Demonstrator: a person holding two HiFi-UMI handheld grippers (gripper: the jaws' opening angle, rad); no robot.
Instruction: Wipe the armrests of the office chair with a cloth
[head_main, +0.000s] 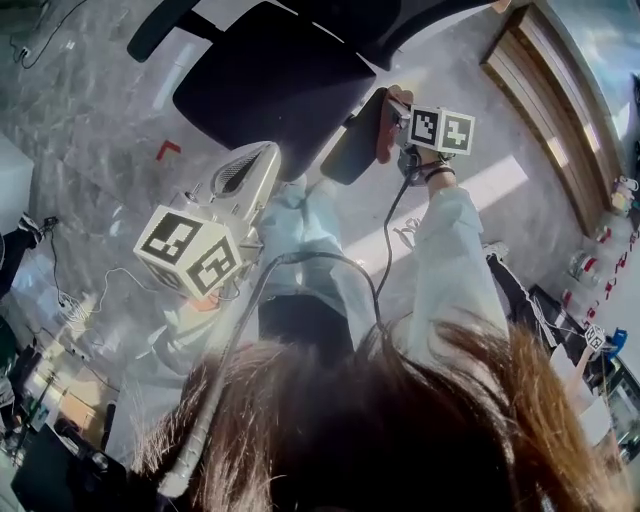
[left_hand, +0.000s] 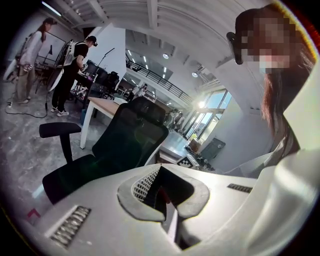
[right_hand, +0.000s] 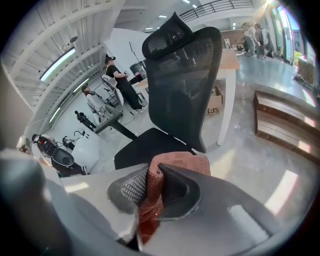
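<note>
Armrest (head_main: 352, 140) against the cloth (head_main: 385, 128)
Right gripper (right_hand: 156, 175) clamps the cloth, armrest at its 9 o'clock, running 1-to-7; left gripper (left_hand: 159, 170) closed, empty, farther off.

The head view looks steeply down onto the office chair (head_main: 275, 85). Both gripper views face that same chair from low — the left from farther back, the right close up.

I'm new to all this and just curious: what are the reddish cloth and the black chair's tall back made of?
The reddish-brown cloth, pinched in the right gripper, looks like soft terry or microfibre: nubbly, matte, folding thickly. The black office chair's backrest looks like fine woven mesh, matte and faintly see-through.
</note>
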